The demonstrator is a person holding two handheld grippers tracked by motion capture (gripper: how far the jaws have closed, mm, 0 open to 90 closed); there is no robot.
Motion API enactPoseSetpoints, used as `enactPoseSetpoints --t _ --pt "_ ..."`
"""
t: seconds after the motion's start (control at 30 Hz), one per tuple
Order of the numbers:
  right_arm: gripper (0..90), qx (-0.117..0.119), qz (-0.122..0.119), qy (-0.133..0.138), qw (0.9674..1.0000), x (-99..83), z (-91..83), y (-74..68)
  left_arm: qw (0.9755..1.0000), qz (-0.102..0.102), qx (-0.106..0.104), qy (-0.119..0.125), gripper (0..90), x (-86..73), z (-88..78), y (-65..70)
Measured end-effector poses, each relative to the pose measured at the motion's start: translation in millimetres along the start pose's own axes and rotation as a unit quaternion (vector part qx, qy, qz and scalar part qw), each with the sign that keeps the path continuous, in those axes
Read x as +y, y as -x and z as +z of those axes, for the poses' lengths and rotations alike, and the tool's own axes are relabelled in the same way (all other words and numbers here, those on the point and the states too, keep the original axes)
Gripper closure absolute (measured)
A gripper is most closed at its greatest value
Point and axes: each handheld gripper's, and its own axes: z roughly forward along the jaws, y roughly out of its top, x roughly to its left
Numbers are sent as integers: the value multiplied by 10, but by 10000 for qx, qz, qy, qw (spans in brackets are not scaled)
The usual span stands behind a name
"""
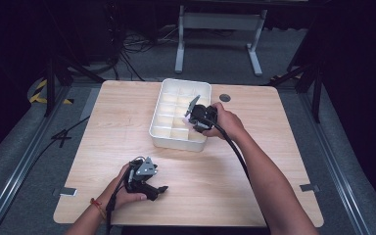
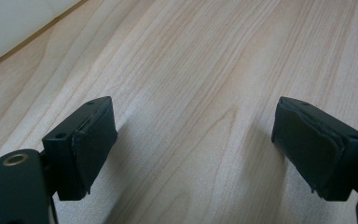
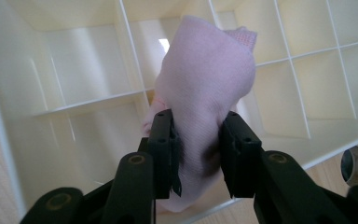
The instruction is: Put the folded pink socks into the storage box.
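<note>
A pink sock (image 3: 205,93) is pinched between the jaws of the right gripper (image 3: 198,149), just over the white box (image 1: 157,128) with its little squares. It should be lowered into one square, kept clear of the thin walls, and only then let go. The left gripper (image 2: 193,149) is held wide apart over the table (image 2: 205,56), with nothing in it.

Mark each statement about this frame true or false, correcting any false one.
1. The right gripper is clamped on a pale pink cloth. True.
2. The left gripper holds a cloth too. False: its jaws stand open over bare table.
3. The white divided tray sits on the floor. False: it sits on the wooden table.
4. The pink cloth hangs over the tray's compartments. True.
</note>
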Motion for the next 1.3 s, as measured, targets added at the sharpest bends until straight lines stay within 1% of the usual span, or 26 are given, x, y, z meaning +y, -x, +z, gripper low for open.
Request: enactPoseSetpoints --t 0.03,0.17,0.2,0.33,0.37,0.43,0.5,0.53,0.57,0.67,0.7,0.73,0.77,0.83,0.9,0.93,1.03,1.1,1.17,1.3 --pt "695 -23 -38 -9 10000 4 9 7 10000 0 1 2 140 -1 0 0" --pt "710 -26 -62 -104 9999 24 41 20 10000 -1 -2 1 140 0 0 0" --pt "712 -6 -24 -134 9999 24 47 16 10000 2 -1 3 140 -1 0 0" --pt "719 19 -9 -235 9997 31 96 24 10000 -23 11 21 140 -3 2 5" --pt "719 18 9 -268 9996 35 101 25 10000 -9 14 17 140 -2 1 3" --pt "719 -16 -49 -362 9993 52 127 23 10000 -6 15 15 140 -2 1 3" --pt "719 3 -82 -459 9989 73 140 35 10000 -6 11 17 140 -2 2 3" --pt "719 -2 -51 -502 9987 83 151 36 10000 -21 9 17 140 -3 3 4" --pt "719 -5 -72 -522 9986 88 164 35 10000 -17 14 15 140 -3 2 4" --pt "720 -69 -119 -601 9981 98 208 9 10000 -9 14 14 140 -2 1 3" --pt "722 -164 -227 -728 9970 114 256 -33 10000 -11 12 16 140 -2 1 3" --pt "722 -180 -248 -757 9967 119 271 -39 10000 -6 14 15 140 -2 1 2" --pt "722 -143 -249 -745 9968 116 273 -26 10000 -8 13 15 140 -2 1 3" --pt "722 -15 -111 -681 9976 94 274 7 10000 -8 12 17 140 -2 2 3" --pt "722 15 -101 -662 9978 85 276 21 10000 3 9 12 140 -1 1 1" --pt "721 53 -24 -623 9980 74 285 30 10000 7 6 6 140 -1 1 0" --pt "713 113 79 -591 9982 64 298 44 10000 -6 9 10 139 -1 1 2" --pt "694 162 152 -526 9984 46 276 65 10000 -6 7 7 140 -1 1 1" --pt "672 249 315 -401 9984 13 242 105 10000 7 -2 4 139 0 1 0" --pt "624 363 419 -304 9980 -24 173 134 10000 8 5 -6 139 -1 -1 0"
